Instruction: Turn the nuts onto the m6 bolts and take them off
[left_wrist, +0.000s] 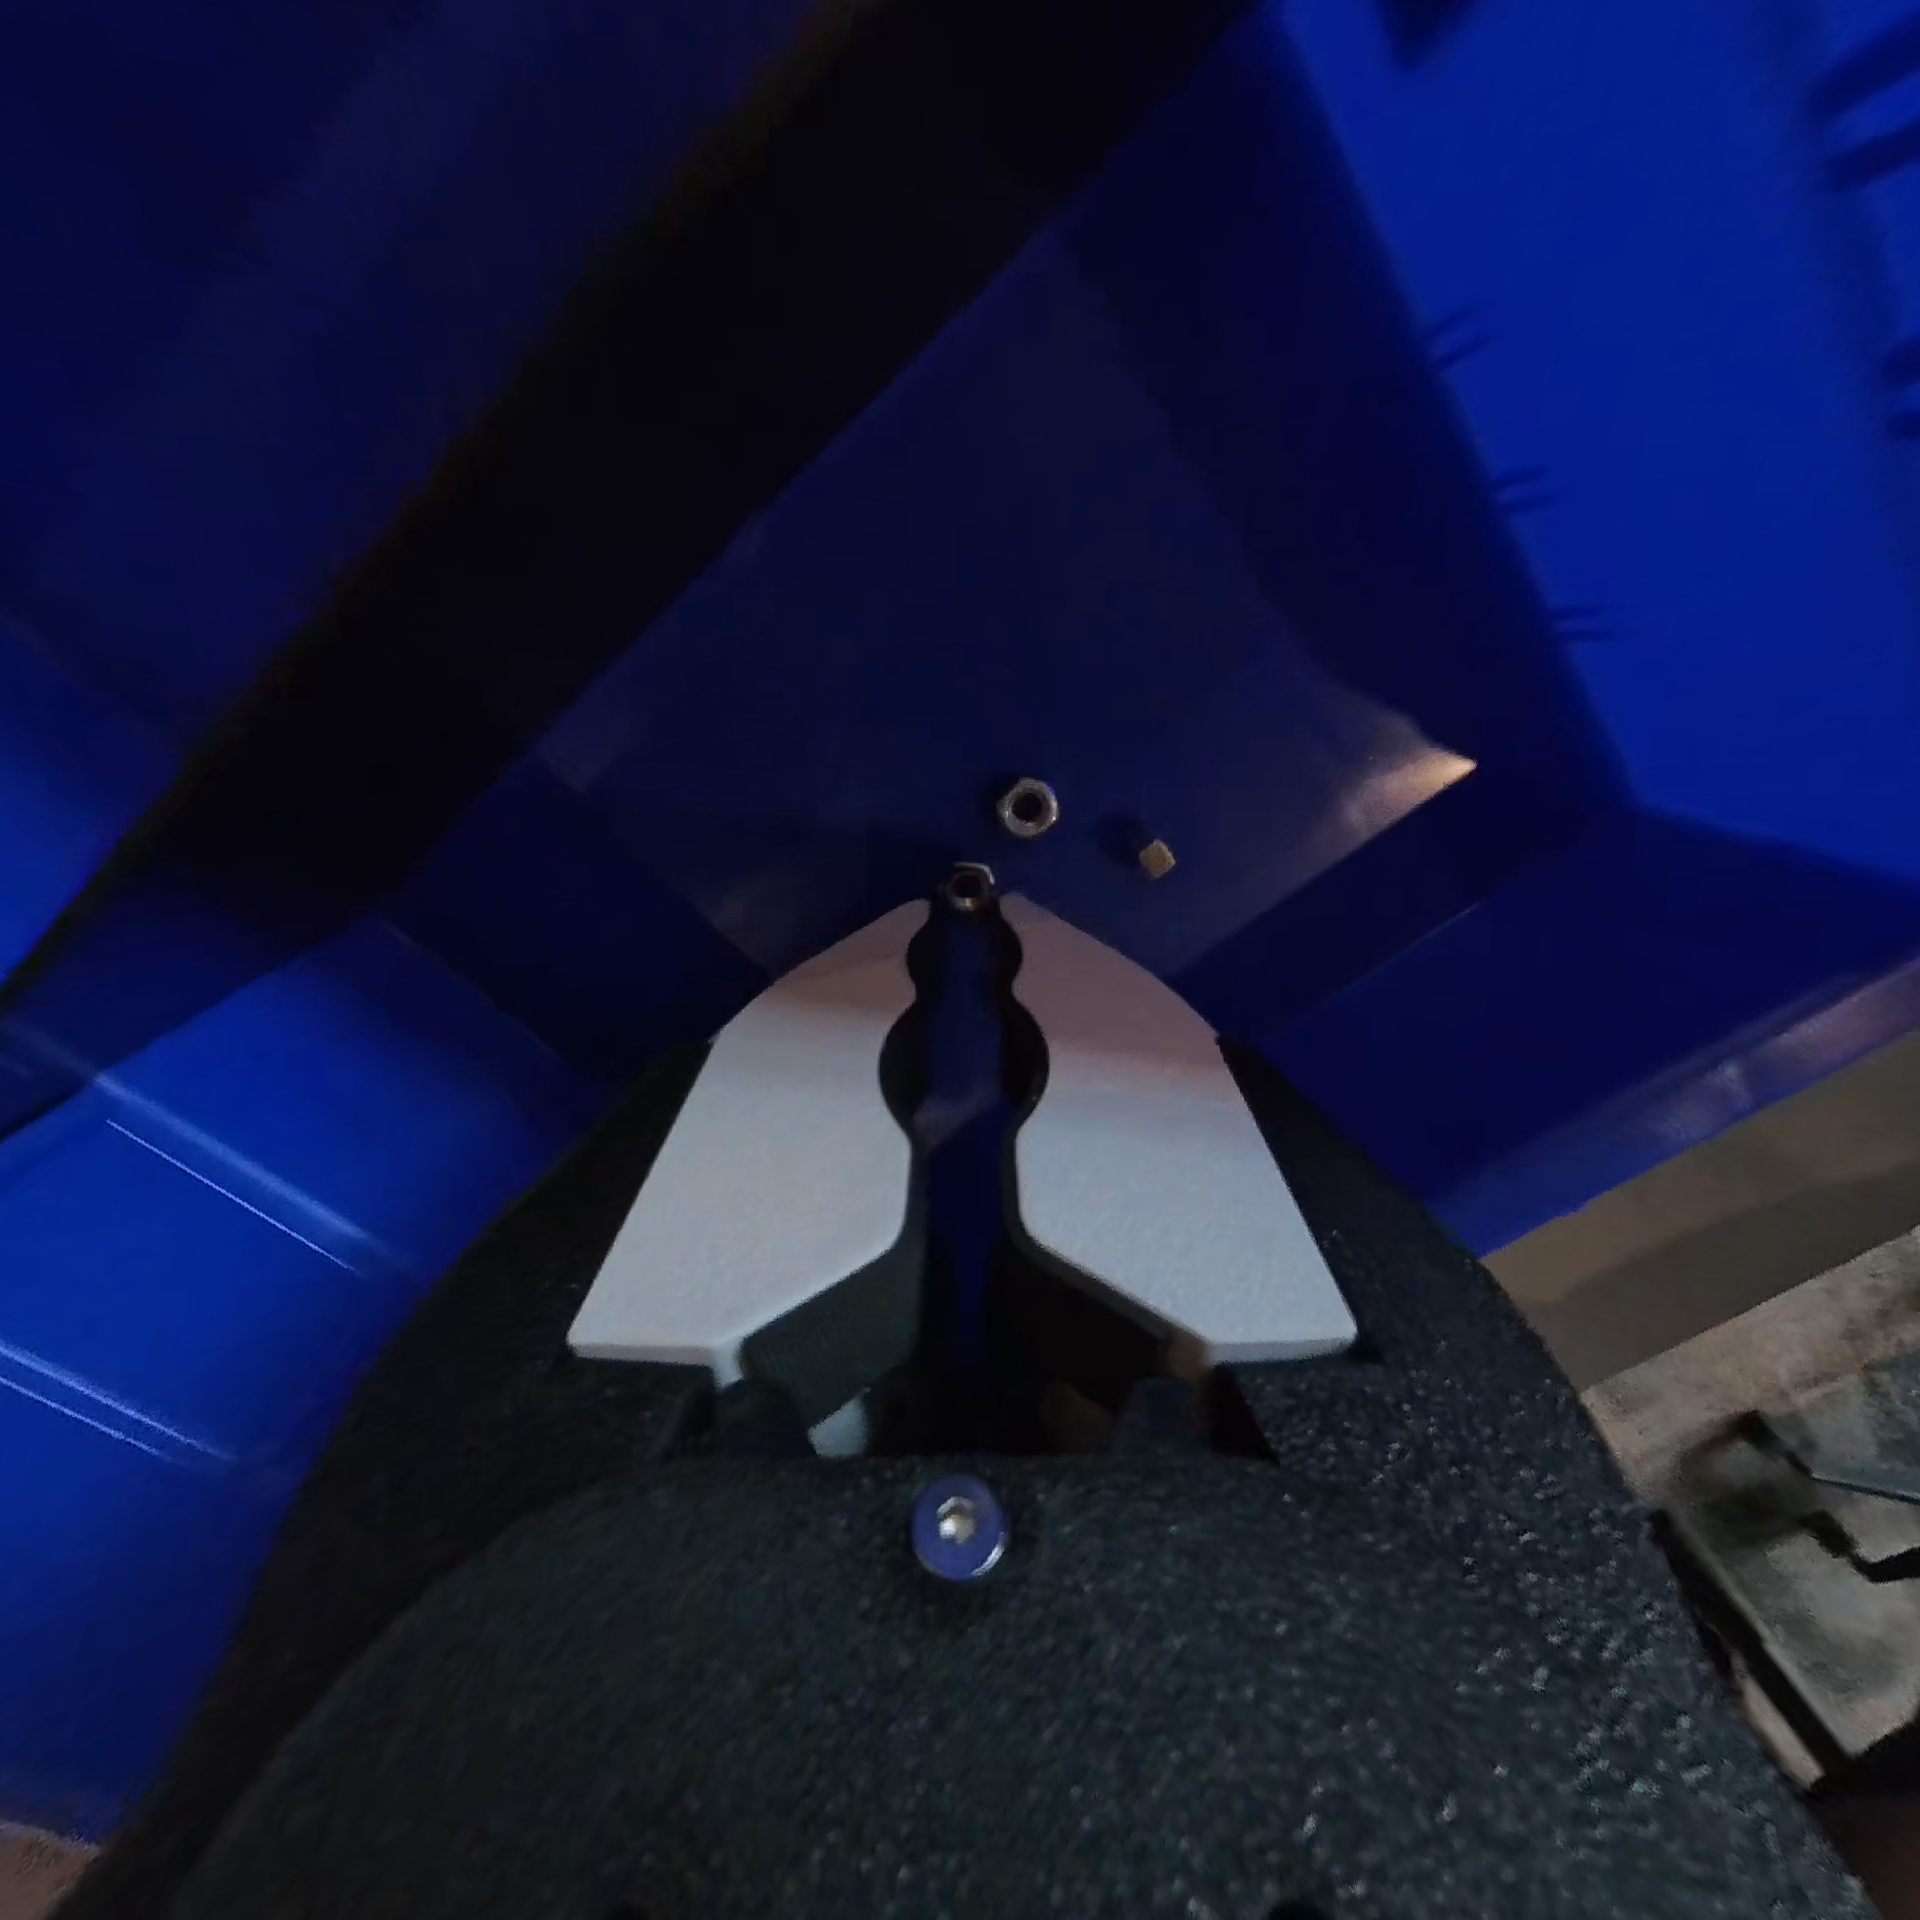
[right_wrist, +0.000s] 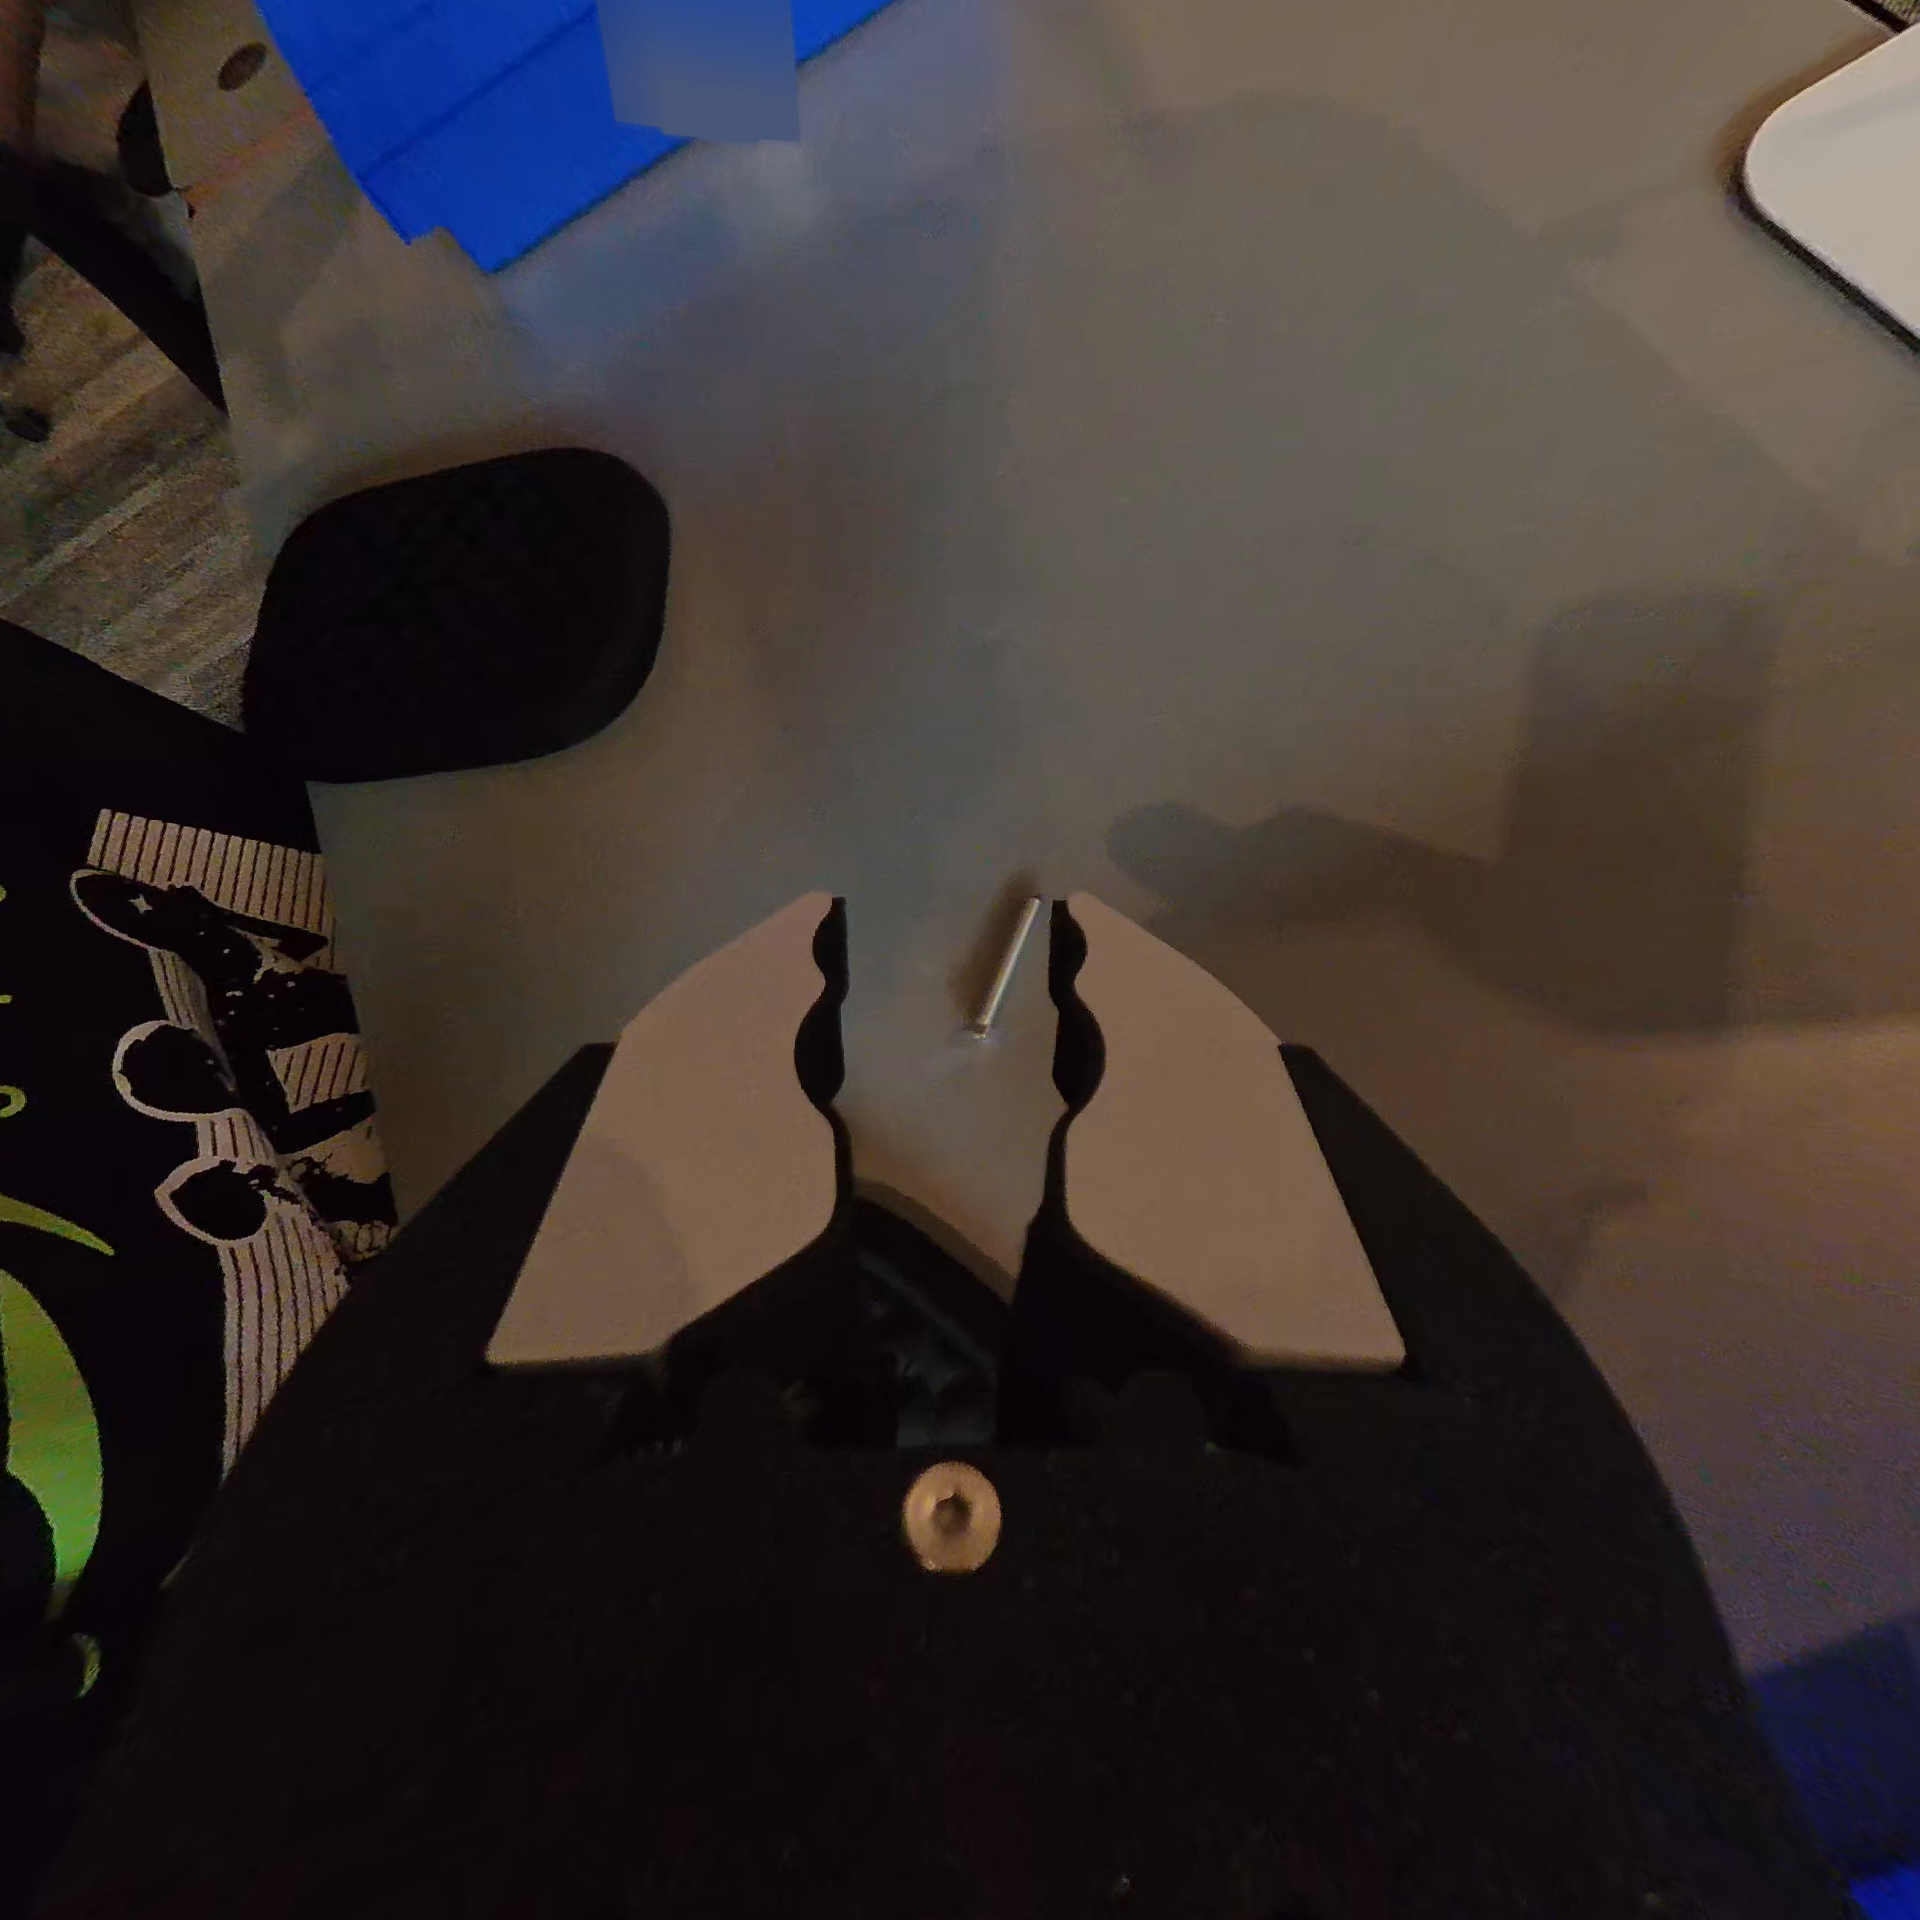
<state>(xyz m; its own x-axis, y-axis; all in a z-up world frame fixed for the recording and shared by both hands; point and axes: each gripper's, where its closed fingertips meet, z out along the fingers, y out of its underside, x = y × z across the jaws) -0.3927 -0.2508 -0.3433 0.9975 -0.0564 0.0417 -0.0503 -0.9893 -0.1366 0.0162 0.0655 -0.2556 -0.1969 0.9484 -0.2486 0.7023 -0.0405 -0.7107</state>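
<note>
1. Left claw (left_wrist: 968, 902) sits inside the deep blue plastic bin (left_wrist: 1558, 416), fingers nearly together, pinching a small silver hex nut (left_wrist: 966, 891) right at the tips. Grip looks shallow, so keep the squeeze steady and lift straight up w/o brushing the bin wall.
2. A second silver hex nut (left_wrist: 1025, 805) lies flat on the bin floor just beyond the held one, w/ a tiny tan square bit (left_wrist: 1156, 856) beside it. Don't nudge either on the way out.
3. Right claw (right_wrist: 948, 914) hovers spread wide over the grey worktop (right_wrist: 1039, 520), gripping nothing. The thin silver m6 bolt (right_wrist: 1003, 966) lies on the worktop between the fingers, close to the right one; neither pad touches it.
4. Centre the bolt between the pads before closing, and grab the shank near the head so the far end stays free for the nut.
5. Hard to tell:
   - Whether both pads press the held nut evenly; dark and blurry there.
   - Bolt threads and head shape; too small.
   - What the tan bit is.
   - Bin edges are cut off; no more bolts or nuts in view.
   - Worktop is dim w/ heavy shadows to the right.
</note>
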